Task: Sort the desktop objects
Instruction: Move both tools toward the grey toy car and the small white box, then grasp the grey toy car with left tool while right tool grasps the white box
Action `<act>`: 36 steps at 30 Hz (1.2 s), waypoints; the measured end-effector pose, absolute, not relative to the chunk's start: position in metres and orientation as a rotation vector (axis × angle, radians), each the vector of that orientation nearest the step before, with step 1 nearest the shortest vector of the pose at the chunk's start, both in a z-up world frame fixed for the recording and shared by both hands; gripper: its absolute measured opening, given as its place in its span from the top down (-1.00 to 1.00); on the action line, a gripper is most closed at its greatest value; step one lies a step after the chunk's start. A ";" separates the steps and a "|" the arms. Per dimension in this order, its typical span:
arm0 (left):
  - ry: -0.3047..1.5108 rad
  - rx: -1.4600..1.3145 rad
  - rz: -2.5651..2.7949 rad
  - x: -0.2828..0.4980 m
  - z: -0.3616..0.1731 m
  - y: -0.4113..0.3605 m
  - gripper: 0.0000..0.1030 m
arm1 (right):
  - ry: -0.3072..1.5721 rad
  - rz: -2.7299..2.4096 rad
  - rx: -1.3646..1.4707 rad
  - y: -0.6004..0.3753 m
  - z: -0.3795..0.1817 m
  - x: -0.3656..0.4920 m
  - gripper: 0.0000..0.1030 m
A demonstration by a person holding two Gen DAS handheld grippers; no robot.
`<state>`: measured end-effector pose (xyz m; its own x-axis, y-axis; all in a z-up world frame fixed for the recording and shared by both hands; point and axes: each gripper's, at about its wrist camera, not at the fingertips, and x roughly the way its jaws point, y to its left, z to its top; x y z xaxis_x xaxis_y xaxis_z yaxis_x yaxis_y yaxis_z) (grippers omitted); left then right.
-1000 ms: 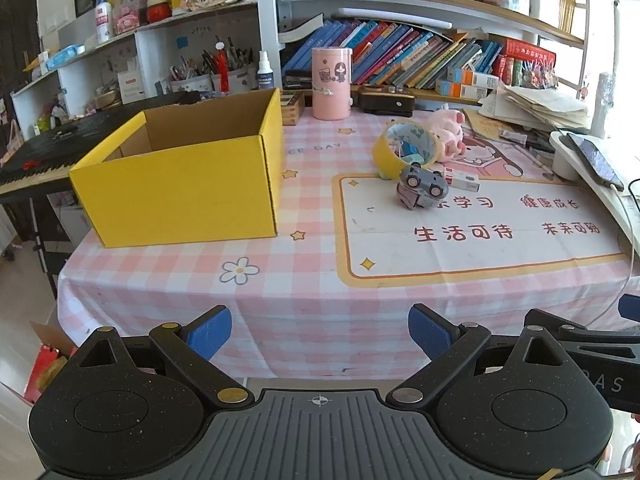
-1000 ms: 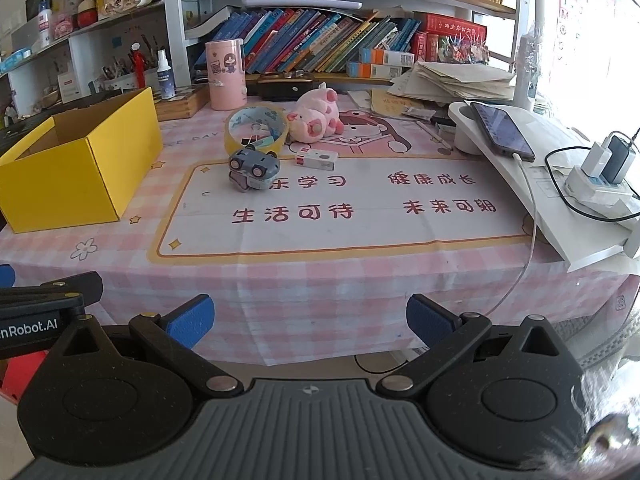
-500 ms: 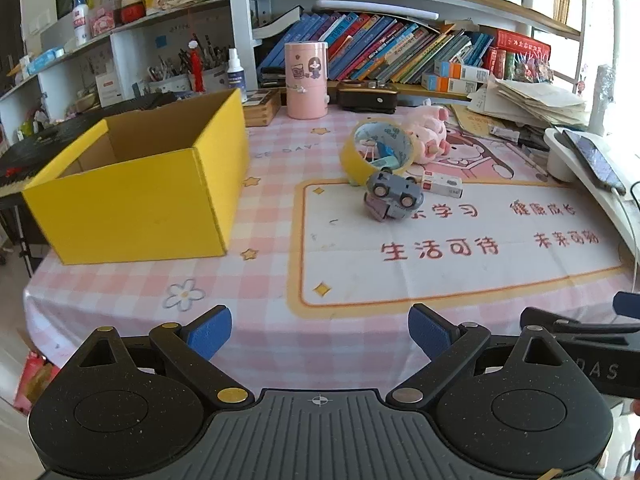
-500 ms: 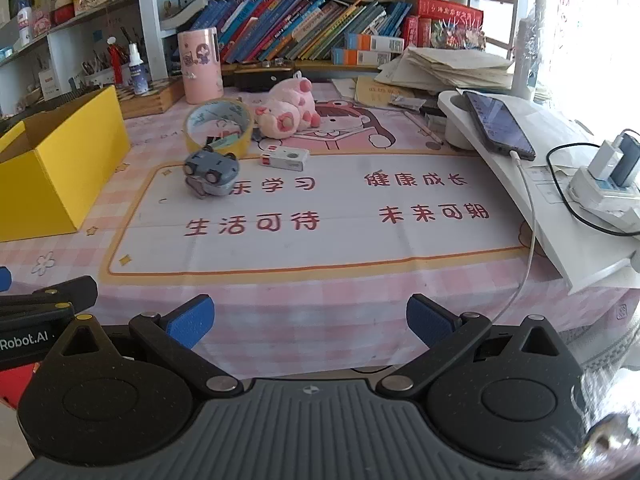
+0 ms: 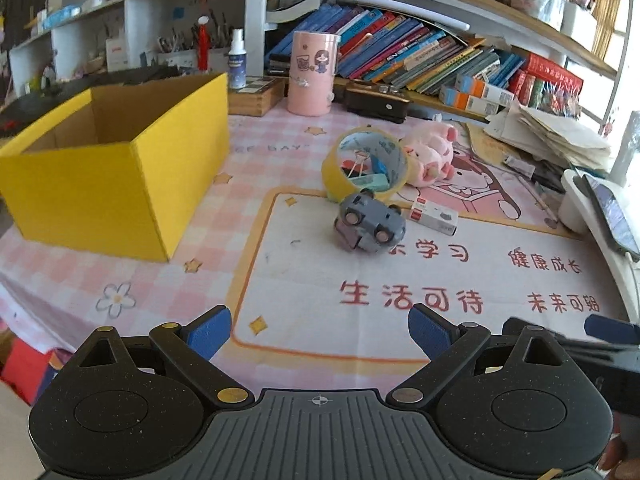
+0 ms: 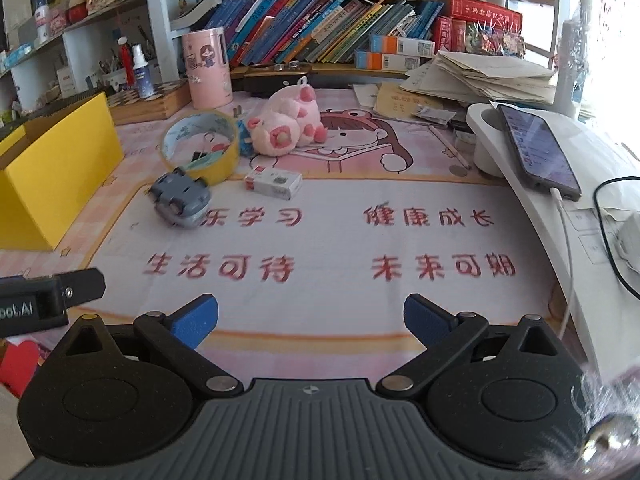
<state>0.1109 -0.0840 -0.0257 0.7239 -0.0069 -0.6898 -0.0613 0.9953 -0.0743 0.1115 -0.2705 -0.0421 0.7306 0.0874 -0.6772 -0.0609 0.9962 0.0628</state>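
An open yellow cardboard box [image 5: 116, 184] [image 6: 52, 176] stands on the left of the pink checked tablecloth. A grey toy car [image 5: 370, 226] [image 6: 180, 199] lies tipped on the printed desk mat. Behind it leans a yellow tape roll [image 5: 364, 166] [image 6: 202, 148] with binder clips inside. A pink plush pig [image 5: 430, 156] [image 6: 286, 126] lies to its right, and a small white box [image 5: 434, 216] [image 6: 273, 185] sits in front. My left gripper [image 5: 320, 334] is open and empty over the mat's near edge. My right gripper [image 6: 311, 322] is open and empty too, beside it.
A pink cylindrical holder [image 5: 311, 74] [image 6: 208, 68] and a bookshelf stand at the back. A phone [image 6: 536, 150] rests on a white stand at the right, with a charging cable [image 6: 568, 248] and stacked papers [image 6: 484, 76]. A wooden box [image 6: 154, 100] sits behind the yellow box.
Both grippers have moved forward over the table, so the toy car, tape roll and pig appear closer. Both stay open and empty. No object on the table has moved.
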 end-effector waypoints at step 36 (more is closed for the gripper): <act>0.764 0.087 0.024 0.246 -0.064 -0.137 -0.34 | 0.689 0.243 0.048 -0.315 -0.050 0.218 -0.94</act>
